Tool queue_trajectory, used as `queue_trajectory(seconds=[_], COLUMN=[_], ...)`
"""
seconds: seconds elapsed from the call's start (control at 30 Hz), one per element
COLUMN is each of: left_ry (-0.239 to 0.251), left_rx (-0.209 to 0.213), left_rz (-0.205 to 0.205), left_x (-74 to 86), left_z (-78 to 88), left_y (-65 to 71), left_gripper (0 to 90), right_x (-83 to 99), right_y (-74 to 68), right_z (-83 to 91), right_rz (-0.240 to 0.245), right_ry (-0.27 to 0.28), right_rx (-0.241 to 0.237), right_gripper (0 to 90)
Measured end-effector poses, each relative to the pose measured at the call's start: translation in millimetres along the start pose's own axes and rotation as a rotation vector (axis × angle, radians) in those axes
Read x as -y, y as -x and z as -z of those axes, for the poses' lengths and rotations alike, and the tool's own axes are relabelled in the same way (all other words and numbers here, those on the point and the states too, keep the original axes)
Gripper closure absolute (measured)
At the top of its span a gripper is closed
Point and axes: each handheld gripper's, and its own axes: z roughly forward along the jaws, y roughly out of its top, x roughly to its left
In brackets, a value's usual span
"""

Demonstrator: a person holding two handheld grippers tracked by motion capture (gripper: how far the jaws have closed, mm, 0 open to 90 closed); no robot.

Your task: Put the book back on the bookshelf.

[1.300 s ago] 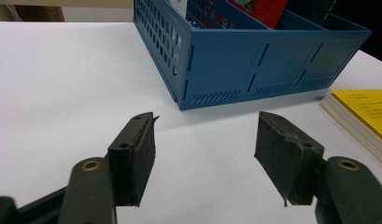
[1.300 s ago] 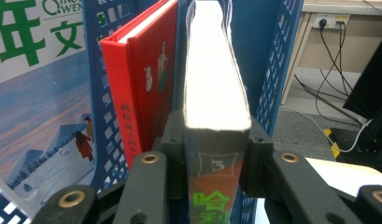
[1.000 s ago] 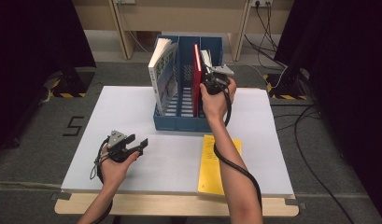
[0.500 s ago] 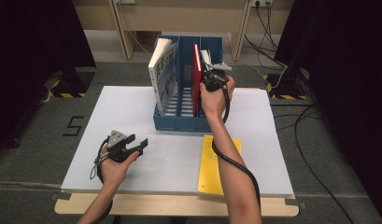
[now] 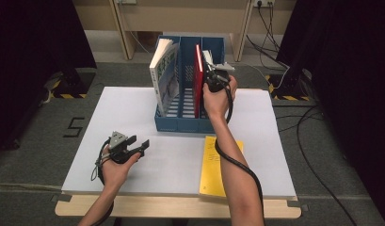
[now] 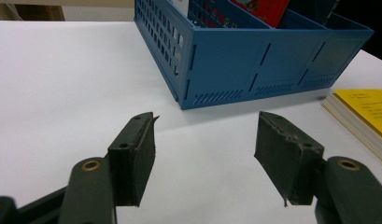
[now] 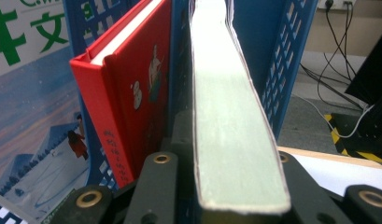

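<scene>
Your right gripper (image 5: 213, 75) has its jaws clamped on the pale green, thick paperback book (image 7: 226, 121) standing in the right-hand compartment of the blue plastic three-slot file rack (image 5: 180, 123) near the far edge of the white desk (image 5: 133, 108); they have just been closing, and the book's spine sits squarely between them. Next to it, the red hardcover book (image 5: 198, 70) stands upright in the middle slot, and the large white-and-blue illustrated book (image 5: 163, 70) leans in the left slot. So three books are already in the rack, while the yellow paperback book (image 5: 216, 165) lies flat near the desk's front edge, by your right forearm, looking like the one left to handle. Your left gripper (image 5: 133, 147) waits low over the front left of the desk, jaws apart with nothing between them. Whether the green book rests on the rack floor is hidden, and its cover and title are cut off.
</scene>
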Motion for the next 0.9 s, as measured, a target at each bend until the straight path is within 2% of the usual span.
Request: queue_trajectory(seconds=[0.13,0.37,0.67,0.9], left_ry=[-0.002,-0.001,0.002,0.001], left_rx=[0.001,-0.003,-0.002,-0.002], left_rz=[0.0,0.002,0.002,0.003], left_x=[0.4,0.1,-0.2,0.1], left_z=[-0.4,0.3,-0.2,-0.4], left_y=[-0.1,-0.8,-2.4,-2.9], left_gripper=[37.4,37.5,37.4,37.5], right_x=[-2.2,-7.7,-11.7,-13.2], right_y=[1.2,2.2,1.8,0.7], right_z=[0.6,-3.8,-22.4,-27.6], right_rz=[-0.002,-0.017,-0.021,-0.025], right_ry=[0.018,0.08,0.084,0.081], right_rx=[0.006,0.019,0.022,0.023], right_gripper=[75.4,75.4,75.3,75.3])
